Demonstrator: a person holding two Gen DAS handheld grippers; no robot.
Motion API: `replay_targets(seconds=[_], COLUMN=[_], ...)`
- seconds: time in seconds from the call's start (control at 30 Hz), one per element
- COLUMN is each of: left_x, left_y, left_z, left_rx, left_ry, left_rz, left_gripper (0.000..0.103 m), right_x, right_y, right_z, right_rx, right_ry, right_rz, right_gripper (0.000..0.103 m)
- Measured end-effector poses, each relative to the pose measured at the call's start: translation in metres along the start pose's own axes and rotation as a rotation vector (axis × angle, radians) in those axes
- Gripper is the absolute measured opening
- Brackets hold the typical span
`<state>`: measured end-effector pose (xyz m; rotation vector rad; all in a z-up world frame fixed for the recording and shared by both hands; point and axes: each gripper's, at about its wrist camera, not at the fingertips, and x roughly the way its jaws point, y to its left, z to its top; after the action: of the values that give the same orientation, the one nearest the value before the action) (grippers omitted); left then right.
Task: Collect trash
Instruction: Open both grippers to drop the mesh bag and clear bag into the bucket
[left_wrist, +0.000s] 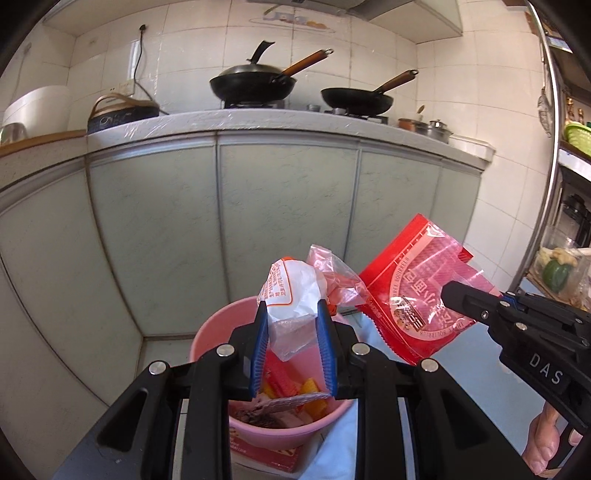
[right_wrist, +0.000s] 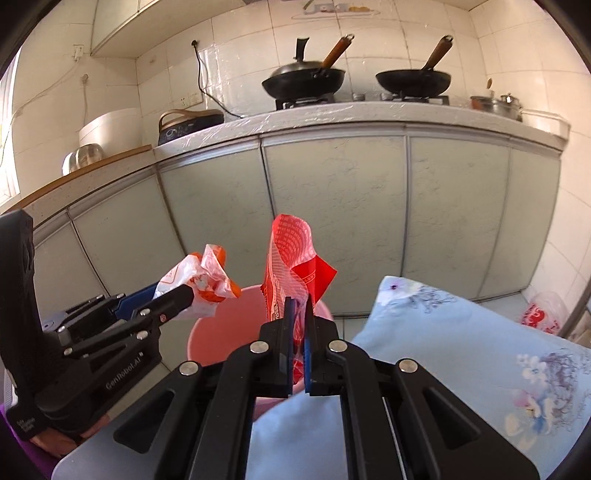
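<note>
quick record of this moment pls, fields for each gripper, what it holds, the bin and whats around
left gripper: shut on white and orange plastic bag, above the bin
right gripper: shut on red snack packet, beside the bin's rim
bin: pink bucket, wrappers and scraps already inside
under the bucket: red box
right of the bucket: pale blue floral cloth
background: two black woks on the stove, grey-green cabinet doors
task state: both pieces not yet dropped
</note>
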<state>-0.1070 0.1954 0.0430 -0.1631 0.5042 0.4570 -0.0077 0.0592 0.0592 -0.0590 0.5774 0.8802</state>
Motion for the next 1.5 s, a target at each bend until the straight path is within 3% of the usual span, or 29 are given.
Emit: replay_targets(seconds=[0.53, 1.23, 1.37, 1.5], left_x=[0.061, 0.088, 0.087, 0.084], left_y=[0.027, 0.032, 0.031, 0.03], left_z=[-0.031, -0.045, -0.044, -0.043], left_rx=[-0.022, -0.028, -0.025, -0.021], left_ry=[0.142, 0.224, 0.223, 0.217], left_rz=[0.064, 0.072, 0.066, 0.062], left_gripper=[0.025, 0.029, 0.034, 0.039], right_x=[0.082, 0.12, 0.121, 0.119], right_y=[0.003, 0.005, 0.004, 0.005], right_z=[-0.017, -0.036, -0.036, -0.035], right_rx=[0.02, 0.029, 0.042, 0.031], right_ry=[0.138, 0.264, 0.276, 0.269], right_rz=[0.016, 0.042, 0.049, 0.043], right_gripper=[0.004, 0.005, 0.02, 0.022])
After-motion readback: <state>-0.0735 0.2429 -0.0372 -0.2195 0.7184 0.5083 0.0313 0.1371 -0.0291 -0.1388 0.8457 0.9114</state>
